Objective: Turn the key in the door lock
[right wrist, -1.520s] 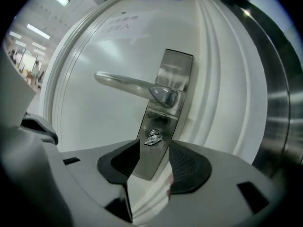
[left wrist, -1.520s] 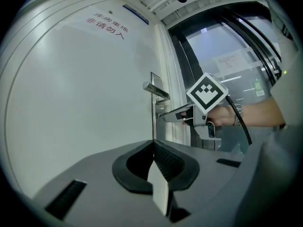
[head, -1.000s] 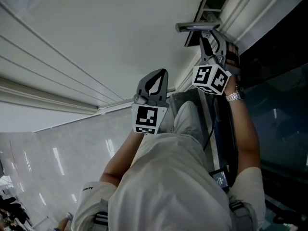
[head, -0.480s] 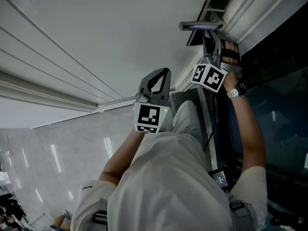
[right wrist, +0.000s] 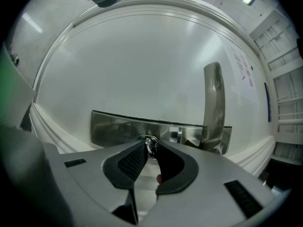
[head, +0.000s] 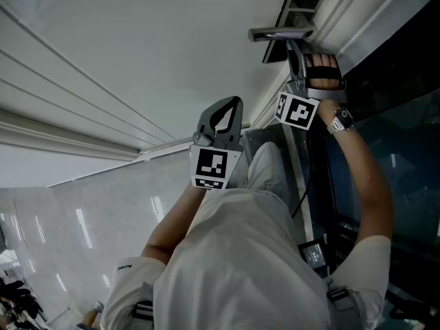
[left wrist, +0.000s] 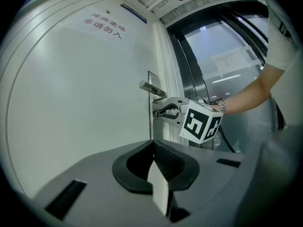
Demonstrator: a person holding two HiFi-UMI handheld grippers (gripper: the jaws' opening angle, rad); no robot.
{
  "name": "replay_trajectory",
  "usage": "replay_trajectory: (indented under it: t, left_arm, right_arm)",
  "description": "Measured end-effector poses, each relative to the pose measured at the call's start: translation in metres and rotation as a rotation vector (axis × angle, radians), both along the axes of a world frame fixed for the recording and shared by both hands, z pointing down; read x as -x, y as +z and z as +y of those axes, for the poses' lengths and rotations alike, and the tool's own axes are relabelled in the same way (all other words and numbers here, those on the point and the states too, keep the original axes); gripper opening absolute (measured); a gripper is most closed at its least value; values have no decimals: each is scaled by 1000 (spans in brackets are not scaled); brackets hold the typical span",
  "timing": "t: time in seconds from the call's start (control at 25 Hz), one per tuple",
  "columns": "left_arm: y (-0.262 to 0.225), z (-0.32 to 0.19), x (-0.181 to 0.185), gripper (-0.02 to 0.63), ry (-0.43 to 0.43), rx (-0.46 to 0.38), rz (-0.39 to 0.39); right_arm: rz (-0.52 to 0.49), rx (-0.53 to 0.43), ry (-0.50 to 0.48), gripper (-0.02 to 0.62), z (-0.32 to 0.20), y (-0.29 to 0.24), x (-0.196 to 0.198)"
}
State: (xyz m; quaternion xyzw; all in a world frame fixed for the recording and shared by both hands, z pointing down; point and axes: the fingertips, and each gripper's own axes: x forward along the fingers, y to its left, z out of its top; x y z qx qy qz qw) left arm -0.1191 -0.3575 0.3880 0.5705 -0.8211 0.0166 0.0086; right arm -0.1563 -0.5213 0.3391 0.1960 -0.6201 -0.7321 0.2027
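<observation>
Landmark: brushed-steel rectangular lock plate [right wrist: 118, 129], fixed flat on the white panelled door [right wrist: 142, 65]; all positions below are given relative to this plate.

Task object: small silver metal key [right wrist: 150, 145], seated at the keyhole near the middle of the lock plate. Only its head and a bit of ring are visible, and its angle of turn cannot be read.

Right gripper [right wrist: 152, 144]: tips right up against the lock plate at the keyhole. The dark grey fingers are clenched on the key head, one ribbed pad on each side of it. In the head view this gripper [head: 295, 55] reaches up to the plate, with its marker cube trailing just behind.

Left gripper [left wrist: 153, 145]: held well apart from the lock plate and aimed roughly toward it, so the plate appears edge-on beyond the tips. The fingers are pressed together, tip to tip, with nothing between them. In the head view it [head: 230, 107] sits lower than the plate and away from the door.

Steel lever handle [right wrist: 214, 100]: rises from the right end of the lock plate, just beside the keyhole and clear of both grippers.

Red printed lettering [left wrist: 103, 25]: on the door face, well above the lock plate.
</observation>
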Motion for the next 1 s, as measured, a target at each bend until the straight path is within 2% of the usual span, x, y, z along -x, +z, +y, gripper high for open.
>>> replay_trajectory:
  t: [0.08, 0.2, 0.52, 0.64, 0.72, 1.0]
  left_arm:
    - [0, -3, -4, 9, 10, 1, 1]
    - [0, -5, -8, 9, 16, 2, 3]
    - [2, -3, -5, 9, -2, 1, 11]
    - [2, 0, -4, 9, -11, 1, 13]
    - [1, 2, -5, 9, -13, 2, 12]
    - [3, 6, -1, 9, -23, 2, 15]
  right_arm:
    - [-1, 4, 5, 58, 0, 0, 0]
    - [-47, 68, 22, 58, 0, -3, 0]
    - [-190, 317, 68, 55, -4, -6, 0]
    - [-263, 451, 63, 30, -4, -8, 0]
    - [-297, 505, 63, 23, -4, -10, -2]
    - [-331, 582, 71, 25, -5, -10, -1]
